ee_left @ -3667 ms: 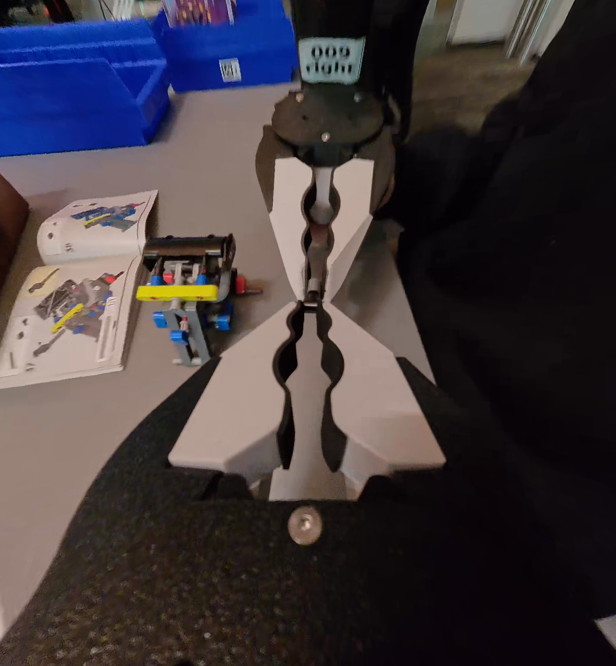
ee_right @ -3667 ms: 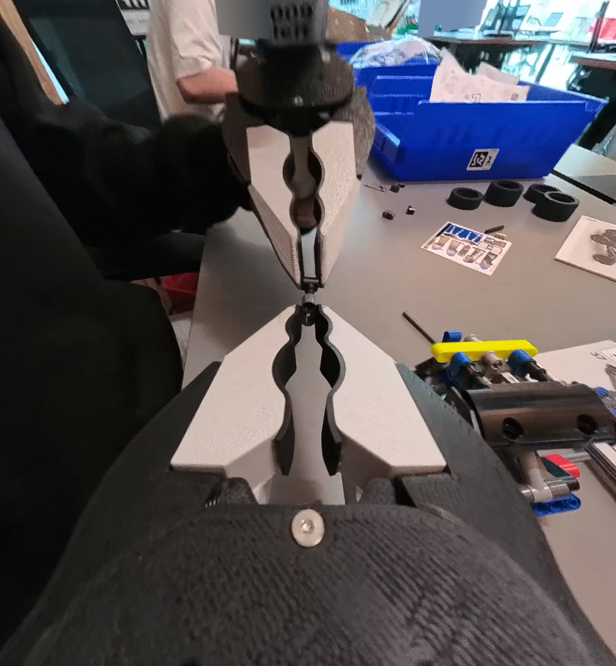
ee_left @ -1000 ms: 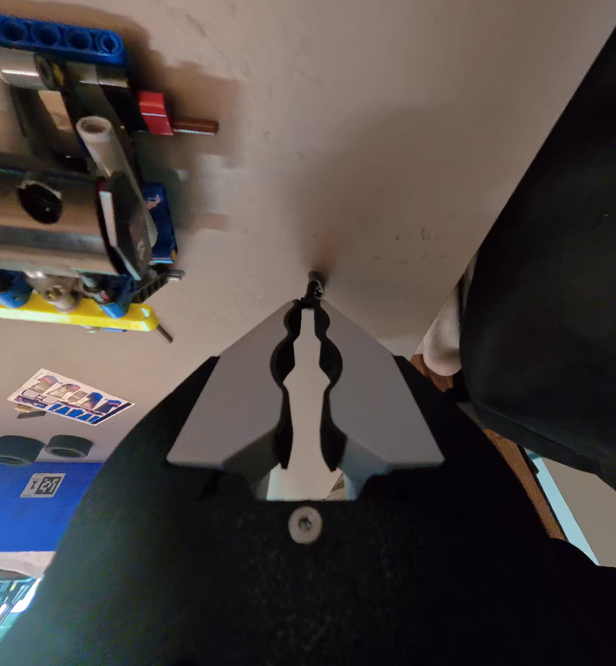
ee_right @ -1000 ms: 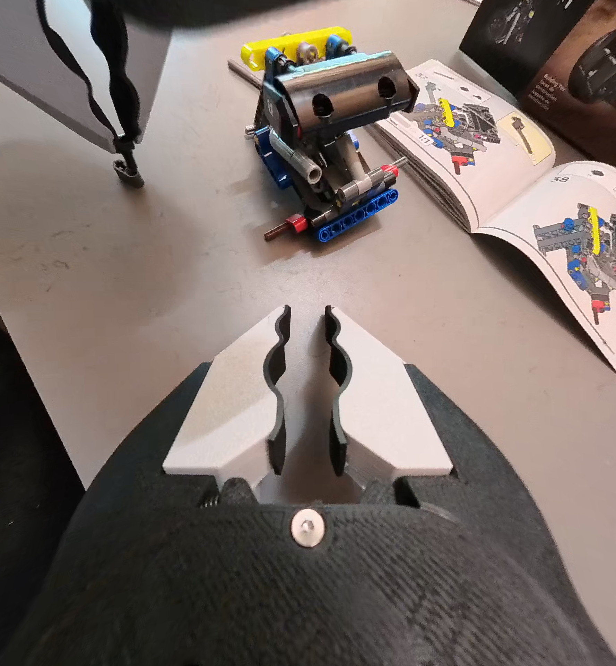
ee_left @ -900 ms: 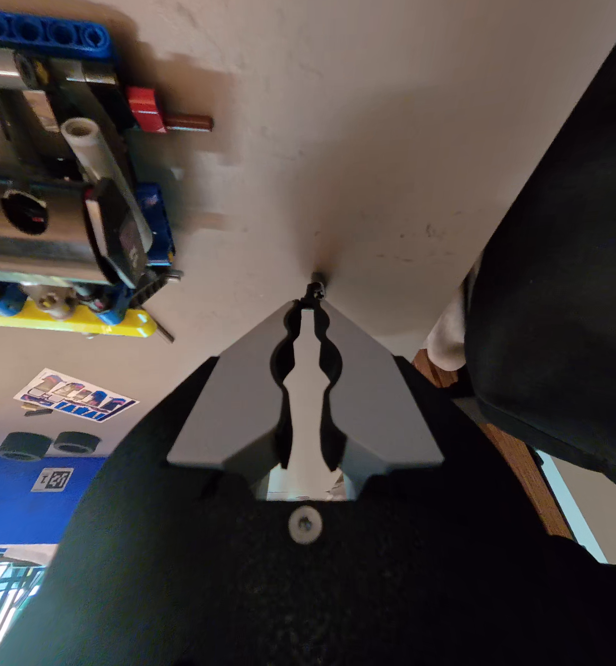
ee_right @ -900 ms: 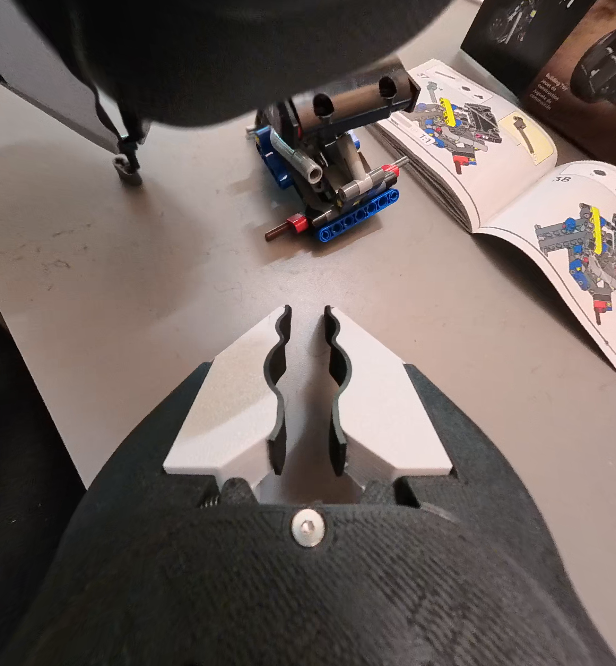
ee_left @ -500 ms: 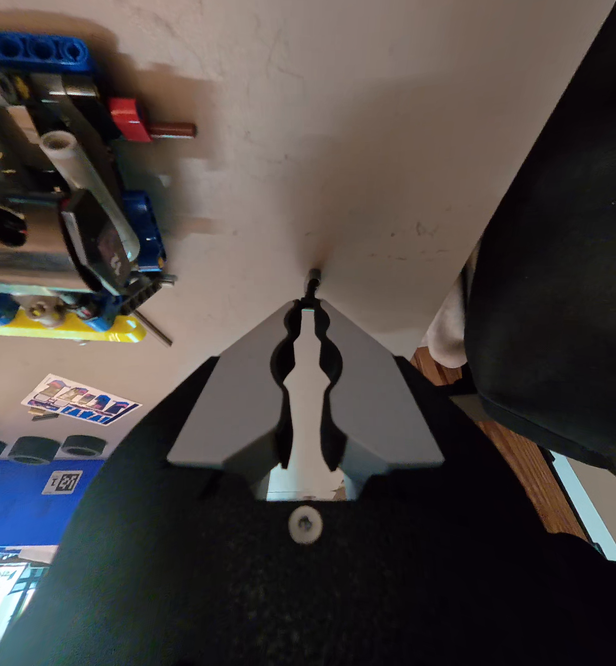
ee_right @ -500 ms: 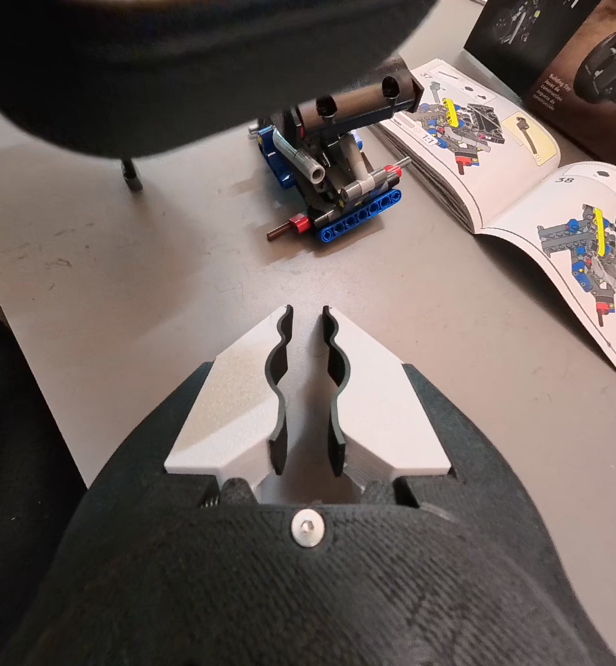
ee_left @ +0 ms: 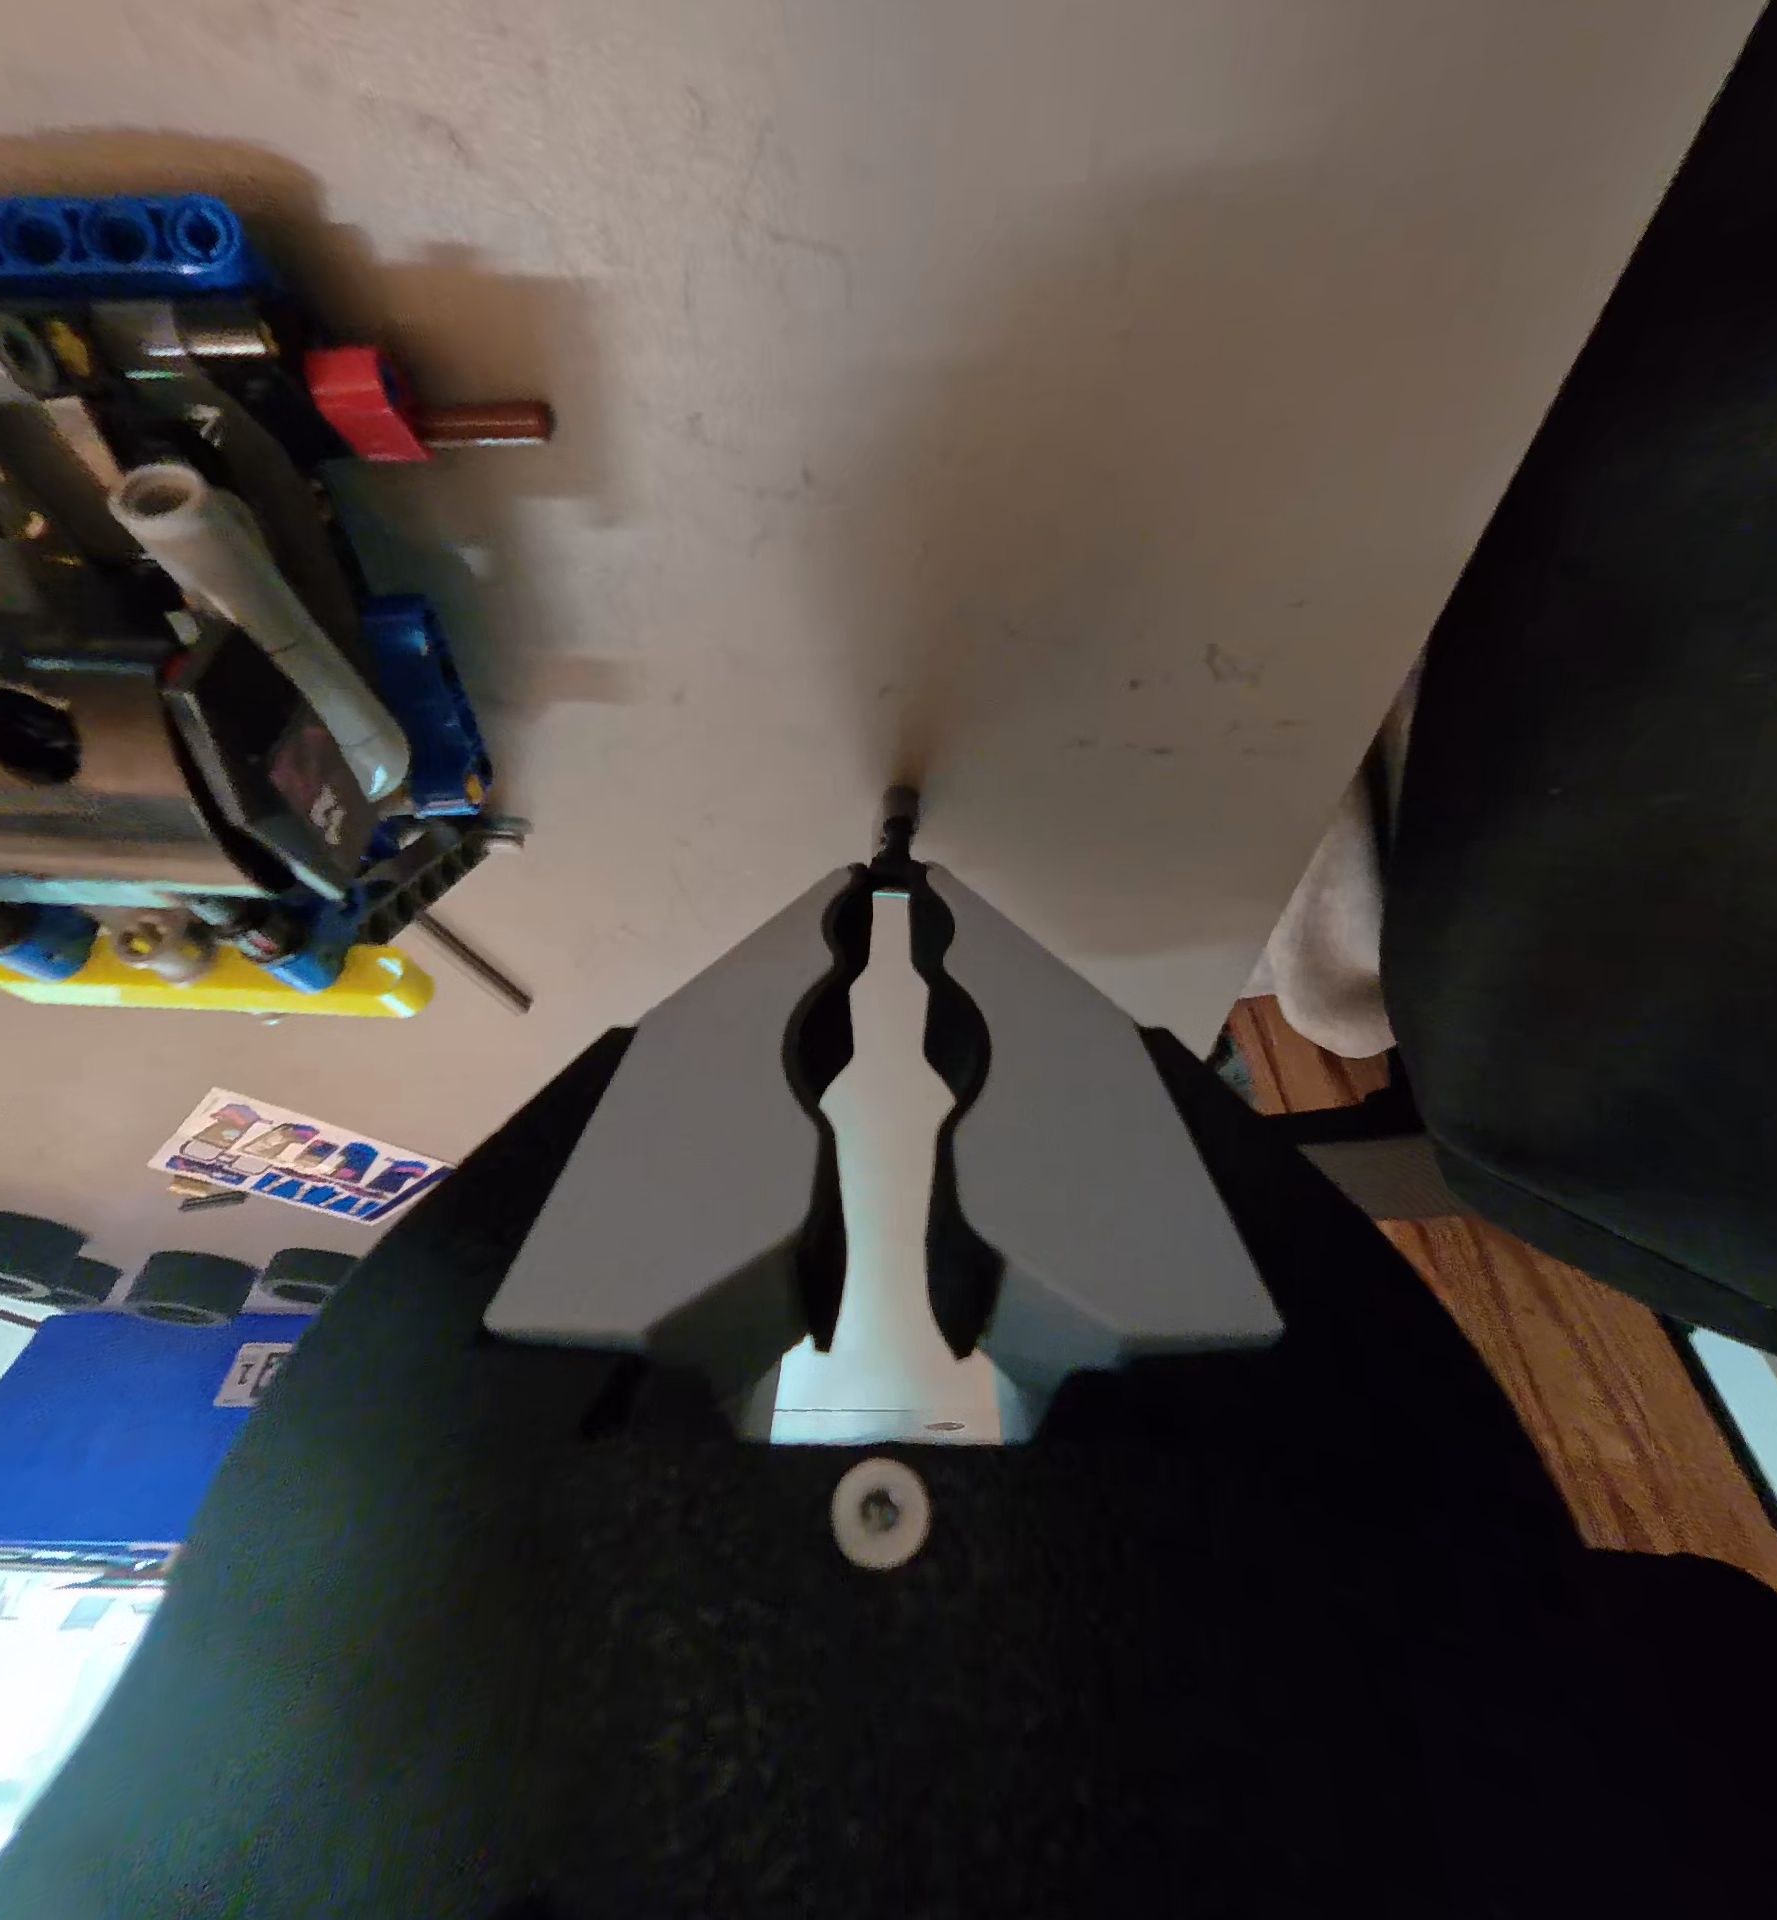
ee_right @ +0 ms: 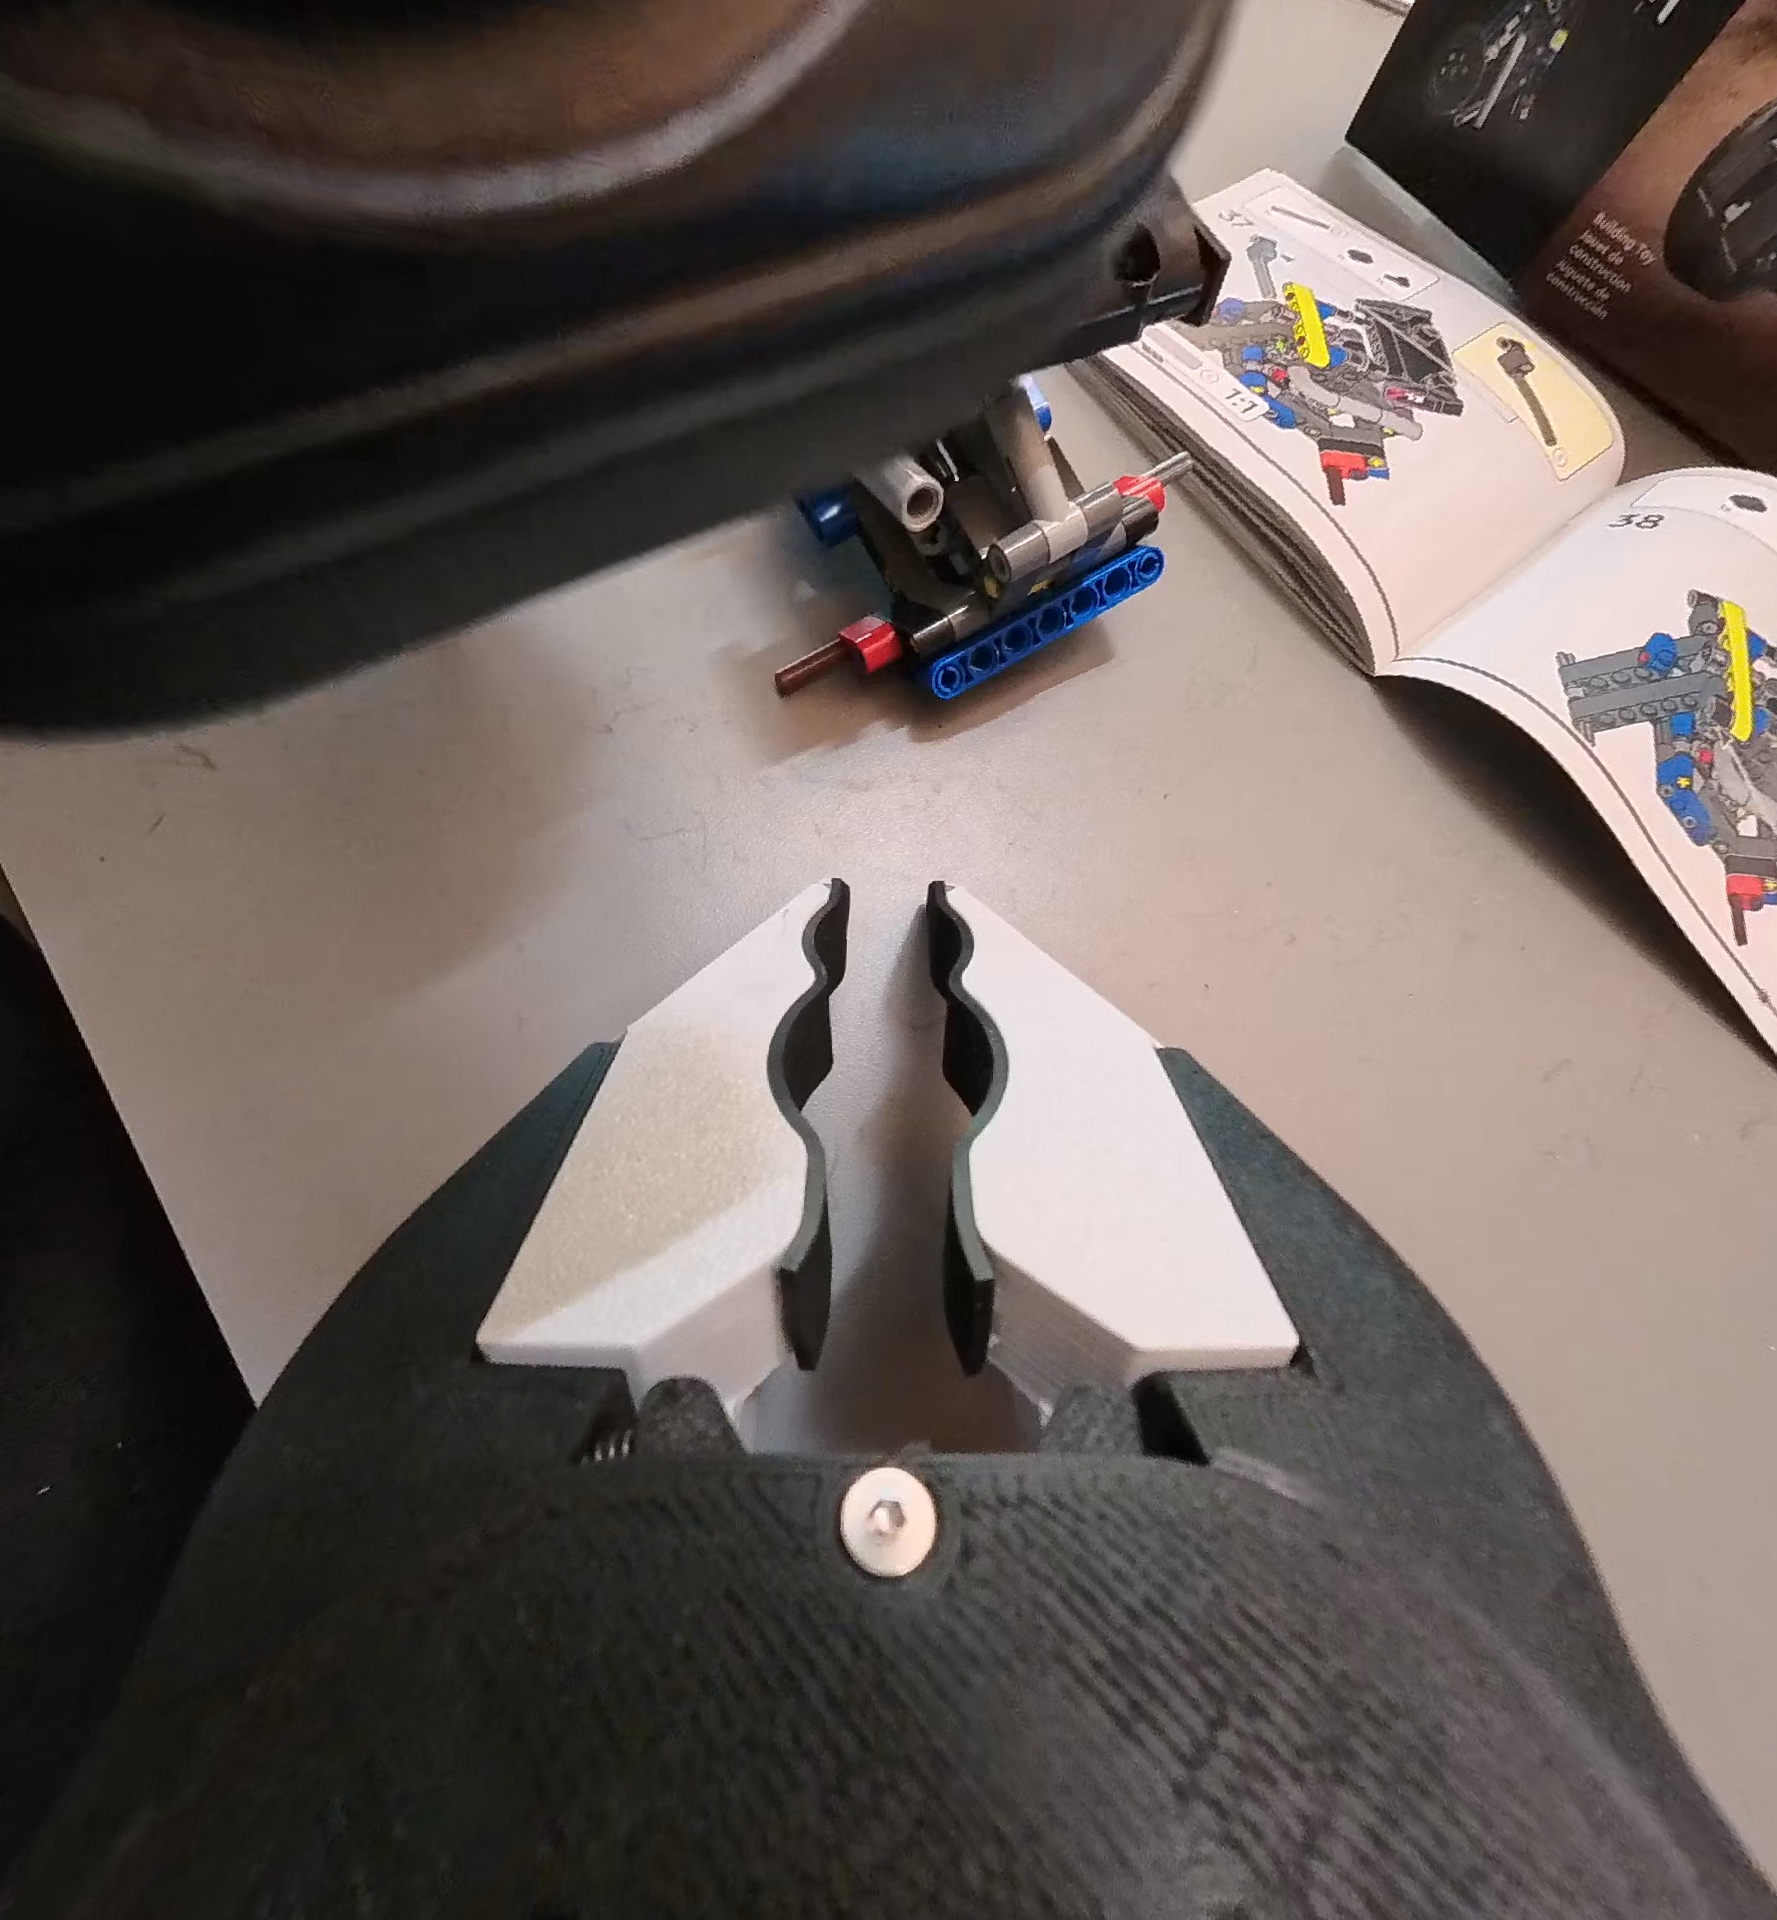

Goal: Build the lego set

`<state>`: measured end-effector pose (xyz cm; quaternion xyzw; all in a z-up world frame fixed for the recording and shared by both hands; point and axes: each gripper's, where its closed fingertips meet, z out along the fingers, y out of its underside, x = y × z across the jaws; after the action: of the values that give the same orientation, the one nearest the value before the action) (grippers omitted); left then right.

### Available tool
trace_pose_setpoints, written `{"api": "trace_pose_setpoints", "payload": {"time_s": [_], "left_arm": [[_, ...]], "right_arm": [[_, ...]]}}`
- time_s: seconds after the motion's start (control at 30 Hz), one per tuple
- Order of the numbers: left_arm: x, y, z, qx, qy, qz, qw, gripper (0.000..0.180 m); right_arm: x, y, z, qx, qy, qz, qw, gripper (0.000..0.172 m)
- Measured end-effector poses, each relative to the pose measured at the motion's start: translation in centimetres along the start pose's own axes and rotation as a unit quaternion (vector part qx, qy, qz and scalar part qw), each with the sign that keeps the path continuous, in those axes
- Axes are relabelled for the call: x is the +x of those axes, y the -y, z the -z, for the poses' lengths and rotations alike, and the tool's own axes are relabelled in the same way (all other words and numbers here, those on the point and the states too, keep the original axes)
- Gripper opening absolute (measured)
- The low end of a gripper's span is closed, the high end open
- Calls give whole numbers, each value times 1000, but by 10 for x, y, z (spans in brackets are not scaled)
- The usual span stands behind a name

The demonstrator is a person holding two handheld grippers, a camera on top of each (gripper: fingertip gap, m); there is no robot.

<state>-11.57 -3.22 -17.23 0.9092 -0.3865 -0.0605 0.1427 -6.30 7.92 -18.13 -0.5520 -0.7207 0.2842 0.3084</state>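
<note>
The open instruction booklet (ee_right: 1486, 540) carries printed page numbers and a small scale mark. White lettering runs along the dark box (ee_right: 1673, 208). The sticker sheet (ee_left: 302, 1158) bears blurred lettering. The blue bin (ee_left: 84, 1455) wears a white code label (ee_left: 255, 1377). A black panel (ee_left: 281, 769) on the brick model shows a white figure.

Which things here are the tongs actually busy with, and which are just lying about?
In use:
- left tongs, shut on a small black plastic pin whose tip meets the grey tabletop
- right tongs, open, nothing between them

Lying about:
- blue, black and yellow brick-built model
- open instruction booklet
- sticker sheet
- black tyres
</note>
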Motion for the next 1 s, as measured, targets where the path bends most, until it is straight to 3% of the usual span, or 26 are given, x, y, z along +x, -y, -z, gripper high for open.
{"api": "trace_pose_setpoints", "payload": {"time_s": [0.3,0.5,0.73,1.0], "left_arm": [[-1,1,0,-28,70,-90,993,4],[-2,2,1,-84,136,-157,975,3],[-3,2,0,-83,175,-213,958,3],[-4,3,-5,-66,191,-222,954,3]], "right_arm": [[0,0,0,0,0,2,1000,12],[0,0,0,0,1,0,1000,12],[-1,0,0,0,1,4,1000,11],[-1,0,1,0,0,5,1000,10]]}}
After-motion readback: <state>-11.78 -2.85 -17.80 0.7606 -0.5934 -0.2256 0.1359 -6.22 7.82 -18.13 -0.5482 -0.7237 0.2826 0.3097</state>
